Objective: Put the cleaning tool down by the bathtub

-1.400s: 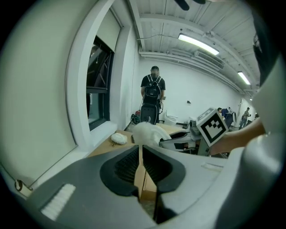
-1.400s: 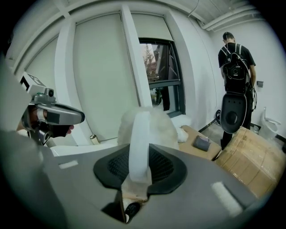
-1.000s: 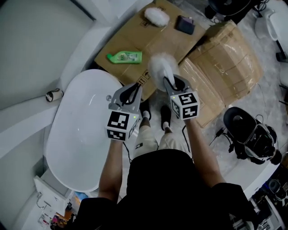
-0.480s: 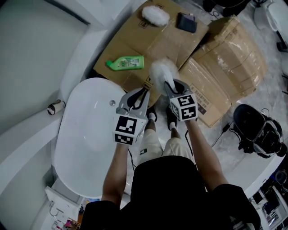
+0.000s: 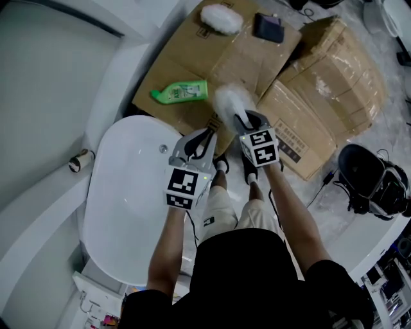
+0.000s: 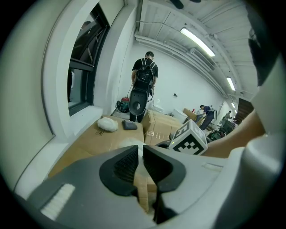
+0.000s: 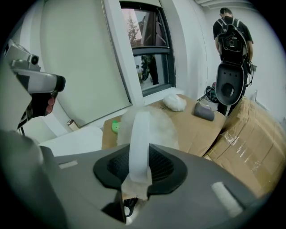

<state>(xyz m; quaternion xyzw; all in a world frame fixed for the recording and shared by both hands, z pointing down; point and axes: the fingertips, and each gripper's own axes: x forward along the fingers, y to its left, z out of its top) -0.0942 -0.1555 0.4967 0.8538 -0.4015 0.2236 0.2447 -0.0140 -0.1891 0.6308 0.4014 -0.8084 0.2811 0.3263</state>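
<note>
Left grey gripper (image 6: 140,161), empty, its 2 jaws almost pressed together, hangs beside the white oval bathtub (image 5: 125,199). Right grey gripper (image 7: 138,167) pinches the white handle of the fluffy white duster (image 5: 229,100). Best to lower it slowly beside the tub before letting go. The duster's head juts forward of those jaws, above flattened brown cardboard (image 5: 212,58).

A green bottle (image 5: 180,92) lies on its side on flat cardboard (image 5: 192,54), well apart from a white fluffy pad (image 5: 221,18) and a dark pouch (image 5: 268,27). A film-wrapped box (image 5: 334,83) sits just beside the cardboard.
</note>
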